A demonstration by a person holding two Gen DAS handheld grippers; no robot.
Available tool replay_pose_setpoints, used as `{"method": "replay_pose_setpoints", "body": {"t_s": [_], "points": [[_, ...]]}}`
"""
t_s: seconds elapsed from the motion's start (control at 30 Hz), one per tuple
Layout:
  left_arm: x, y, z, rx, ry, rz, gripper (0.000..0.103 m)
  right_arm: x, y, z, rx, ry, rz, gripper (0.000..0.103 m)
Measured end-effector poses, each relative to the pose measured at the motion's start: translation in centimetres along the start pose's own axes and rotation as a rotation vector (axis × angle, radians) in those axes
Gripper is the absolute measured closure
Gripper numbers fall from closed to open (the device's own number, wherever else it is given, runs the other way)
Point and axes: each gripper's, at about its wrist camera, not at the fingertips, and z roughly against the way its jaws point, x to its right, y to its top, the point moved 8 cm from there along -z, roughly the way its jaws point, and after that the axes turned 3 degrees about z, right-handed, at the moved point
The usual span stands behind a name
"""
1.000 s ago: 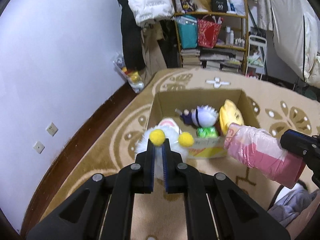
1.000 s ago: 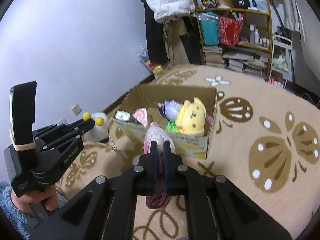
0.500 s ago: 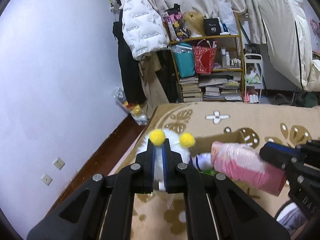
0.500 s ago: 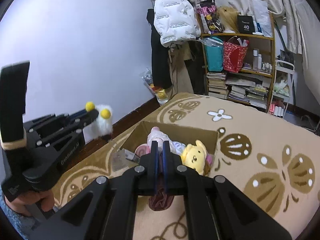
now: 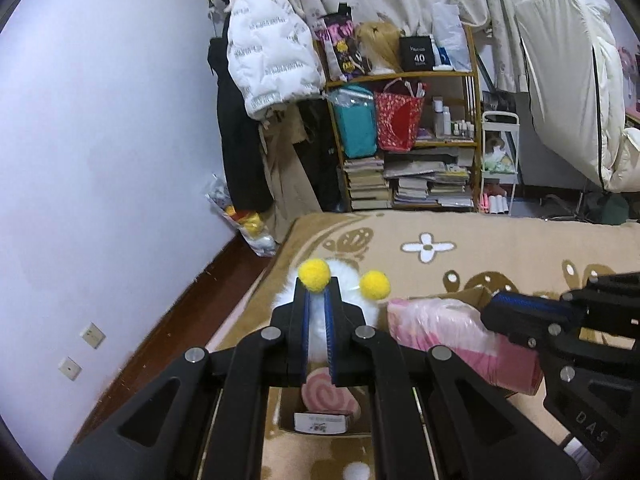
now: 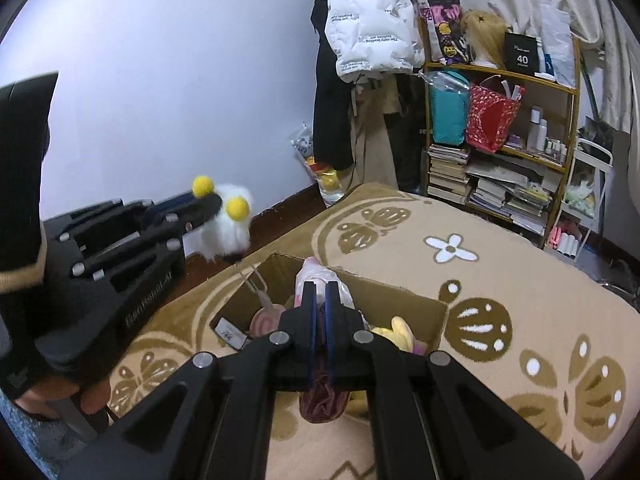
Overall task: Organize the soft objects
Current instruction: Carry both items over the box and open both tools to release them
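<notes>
My left gripper (image 5: 317,296) is shut on a white fluffy toy (image 5: 349,280) with two yellow pom-poms and holds it in the air above the near left corner of a cardboard box (image 5: 468,294). In the right wrist view the same left gripper (image 6: 208,202) and white fluffy toy (image 6: 228,228) hang left of the box (image 6: 400,296). My right gripper (image 6: 320,286) is shut on a pink plush in clear plastic (image 6: 316,270), held over the open box. That pink plush (image 5: 440,324) also shows beside the left gripper. Inside lie a pink swirl plush (image 6: 266,320) and a yellow plush (image 6: 400,330).
The box stands on a beige patterned rug (image 6: 520,280). A wooden shelf (image 5: 420,152) with books and bags lines the far wall, beside a hanging white puffer jacket (image 5: 272,56). A plastic bag of toys (image 5: 248,220) leans on the left wall. A hand (image 6: 80,396) grips the left tool.
Both grippers have risen and moved forward with their toys, from in front of the box to above it. The box has slid down and partly out of both views.
</notes>
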Motion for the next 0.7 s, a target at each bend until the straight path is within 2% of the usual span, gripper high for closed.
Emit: {"method": "replay_pose_setpoints", "body": {"t_s": [0.17,0.2,0.43,0.63,0.7], "points": [[0.3,-2.1,-3.1,-0.066,-0.022,0.011,0.097,0.3,-0.7,-2.0,-0.01,0.017,0.001,0.099],[0.3,-2.5,-3.5,-0.075,-0.024,0.013,0.097,0.5,-0.9,-2.5,-0.01,0.021,-0.003,0.102],[0.0,-5.3,-7.3,-0.175,-0.039,0.046,0.096,1.2,-2.2,-5.0,-0.034,0.073,-0.063,0.102],[-0.6,-6.9,-9.1,-0.228,-0.005,0.069,0.091,1.7,-2.6,-6.1,-0.05,0.108,-0.097,0.102],[-0.8,-7.2,-9.3,-0.241,0.005,0.071,0.085,1.8,-2.8,-6.2,-0.056,0.106,-0.104,0.102]]}}
